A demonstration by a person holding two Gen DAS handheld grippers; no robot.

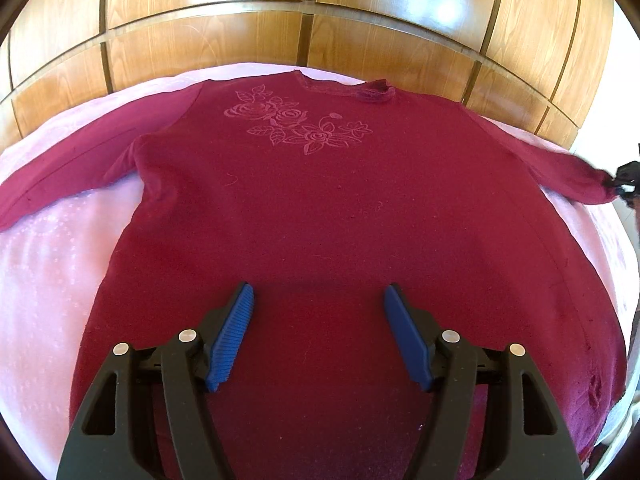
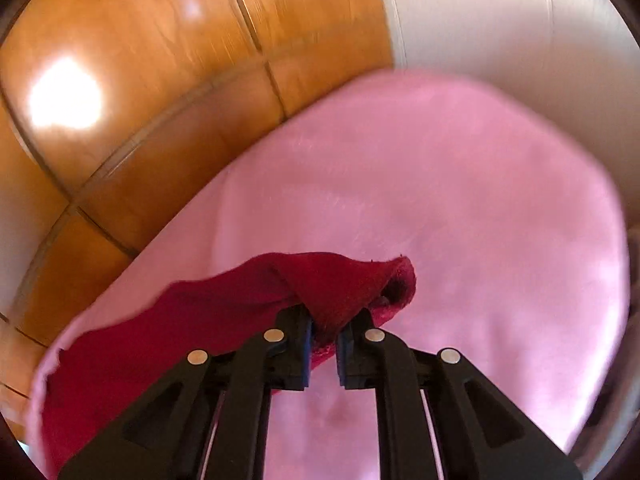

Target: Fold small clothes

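Observation:
A dark red long-sleeved top (image 1: 320, 208) with a rose pattern on the chest lies flat, front up, on a pink cloth (image 1: 48, 272), both sleeves spread out. My left gripper (image 1: 319, 300) is open and empty above the lower middle of the top. My right gripper (image 2: 324, 334) is shut on the cuff of the right sleeve (image 2: 344, 284) and holds it lifted off the pink cloth (image 2: 460, 200). That gripper also shows small at the sleeve's end in the left wrist view (image 1: 624, 182).
A wooden panelled wall (image 1: 280, 32) stands right behind the far edge of the pink cloth. It also shows in the right wrist view (image 2: 140, 100), with a white wall (image 2: 500, 20) to its right.

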